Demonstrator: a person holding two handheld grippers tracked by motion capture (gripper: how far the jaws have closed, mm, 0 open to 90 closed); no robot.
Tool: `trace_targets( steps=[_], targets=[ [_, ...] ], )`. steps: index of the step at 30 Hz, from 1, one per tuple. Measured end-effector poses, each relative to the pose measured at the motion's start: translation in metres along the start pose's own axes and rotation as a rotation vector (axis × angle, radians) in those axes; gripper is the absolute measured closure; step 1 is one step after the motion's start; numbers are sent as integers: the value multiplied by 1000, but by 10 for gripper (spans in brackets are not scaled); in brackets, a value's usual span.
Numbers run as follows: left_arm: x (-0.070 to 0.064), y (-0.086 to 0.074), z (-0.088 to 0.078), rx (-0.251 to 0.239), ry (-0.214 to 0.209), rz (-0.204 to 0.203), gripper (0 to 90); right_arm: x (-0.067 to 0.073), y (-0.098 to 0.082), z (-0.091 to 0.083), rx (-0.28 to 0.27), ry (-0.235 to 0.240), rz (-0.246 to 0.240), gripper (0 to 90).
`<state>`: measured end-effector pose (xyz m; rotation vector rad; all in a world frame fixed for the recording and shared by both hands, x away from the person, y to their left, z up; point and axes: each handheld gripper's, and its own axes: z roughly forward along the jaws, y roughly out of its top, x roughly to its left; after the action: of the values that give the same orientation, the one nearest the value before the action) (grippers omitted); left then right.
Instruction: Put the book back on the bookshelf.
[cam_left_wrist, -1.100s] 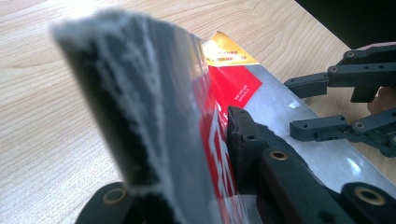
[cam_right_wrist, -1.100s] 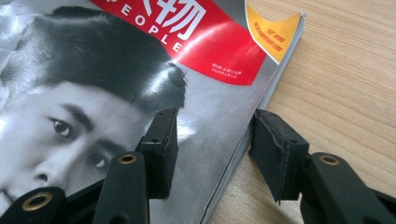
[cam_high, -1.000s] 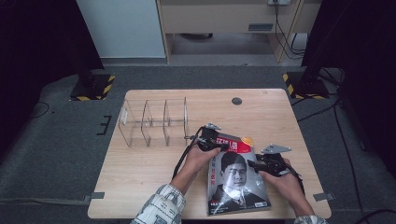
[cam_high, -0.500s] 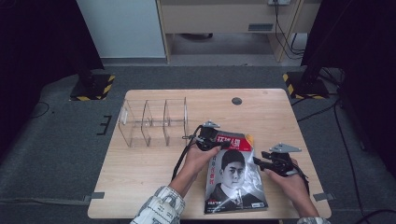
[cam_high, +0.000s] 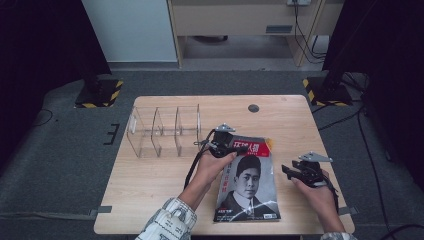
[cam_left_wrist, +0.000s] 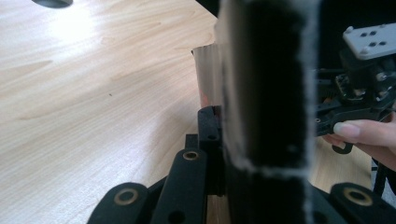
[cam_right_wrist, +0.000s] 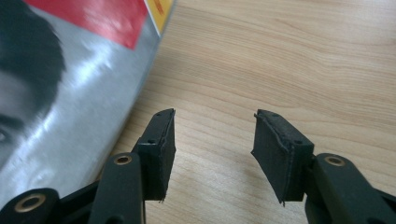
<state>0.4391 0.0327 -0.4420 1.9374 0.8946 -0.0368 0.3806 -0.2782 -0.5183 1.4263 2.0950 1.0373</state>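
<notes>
High view. A glossy magazine (cam_high: 248, 182) with a portrait cover lies on the near right part of the wooden table (cam_high: 150, 190), its lower edge near the table's near edge. The left gripper (cam_high: 226, 144) is clamped on the magazine's top-left corner; the right gripper (cam_high: 295, 172) hovers just beside its right edge, jaws parted and empty. A clear acrylic divider rack (cam_high: 162, 131) stands to the left, apart from the magazine, and a small dark disc (cam_high: 253, 108) lies near the far edge. Judged from its look, the magazine is light, thin and floppy, with a slick cover: held by one corner it will likely sag, so a second hold on the right edge or the spine side should steady it. Open table lies to the right and beyond.

Left gripper view. The jaws are pressed tight on the magazine's edge (cam_left_wrist: 208, 74), seen end-on, with a blurred dark pad close to the lens. The far right gripper (cam_left_wrist: 359, 88) and a fingertip show at right; bare wood spreads to the left.

Right gripper view. Both pads (cam_right_wrist: 161, 149) stand apart over bare wood, nothing between them; the magazine's cover (cam_right_wrist: 70, 93) lies just left of the left jaw, its edge free to slide under.
</notes>
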Motion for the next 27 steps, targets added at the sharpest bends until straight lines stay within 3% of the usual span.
trace_targets(
  steps=[11, 27],
  targets=[
    [-1, 9, -15, -46, -4, -4, 864, -4, -5, 5, 38, -47, 30, 367],
    [1, 24, -44, -122, -4, -8, 864, -8, -8, 6, 48, -75, 52, 345]
  ],
)
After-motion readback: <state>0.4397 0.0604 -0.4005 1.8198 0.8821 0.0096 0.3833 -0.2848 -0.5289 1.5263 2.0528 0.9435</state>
